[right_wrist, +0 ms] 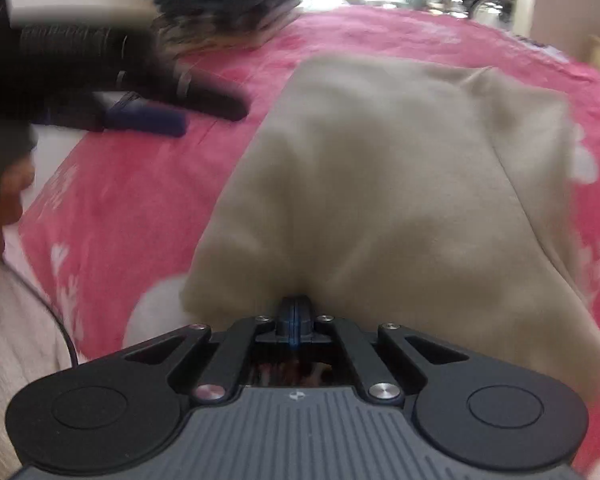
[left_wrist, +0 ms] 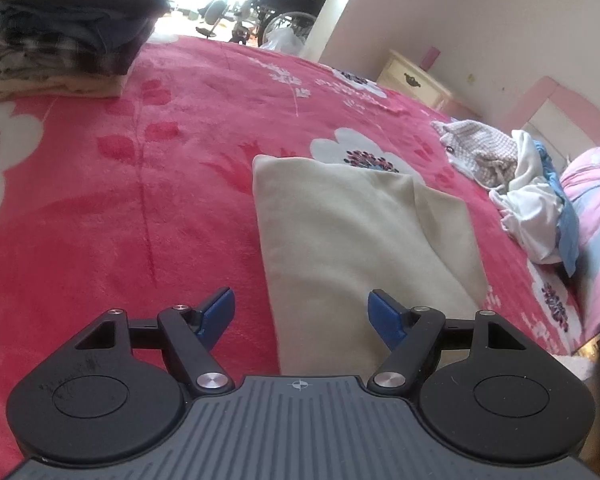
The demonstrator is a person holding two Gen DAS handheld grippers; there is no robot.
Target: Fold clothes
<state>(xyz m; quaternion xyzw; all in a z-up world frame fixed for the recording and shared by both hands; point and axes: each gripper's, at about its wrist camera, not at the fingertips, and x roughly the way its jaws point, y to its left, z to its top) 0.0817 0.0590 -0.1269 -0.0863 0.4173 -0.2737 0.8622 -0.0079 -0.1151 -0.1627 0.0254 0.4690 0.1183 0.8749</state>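
A beige folded garment (left_wrist: 356,236) lies on the red flowered blanket (left_wrist: 120,184). My left gripper (left_wrist: 302,312) is open and empty, just above the garment's near edge, its blue pads (left_wrist: 220,312) spread wide. In the right wrist view the same beige garment (right_wrist: 400,184) fills the middle. My right gripper (right_wrist: 296,310) is shut on the garment's near edge, pinching the cloth into a small pucker. The left gripper (right_wrist: 140,112) shows blurred at the upper left of that view, to the left of the garment.
A tall stack of folded clothes (left_wrist: 76,28) stands at the far left of the bed. A heap of unfolded clothes (left_wrist: 512,184) lies at the right beside a pink pillow (left_wrist: 596,216). A cream nightstand (left_wrist: 416,80) stands past the bed.
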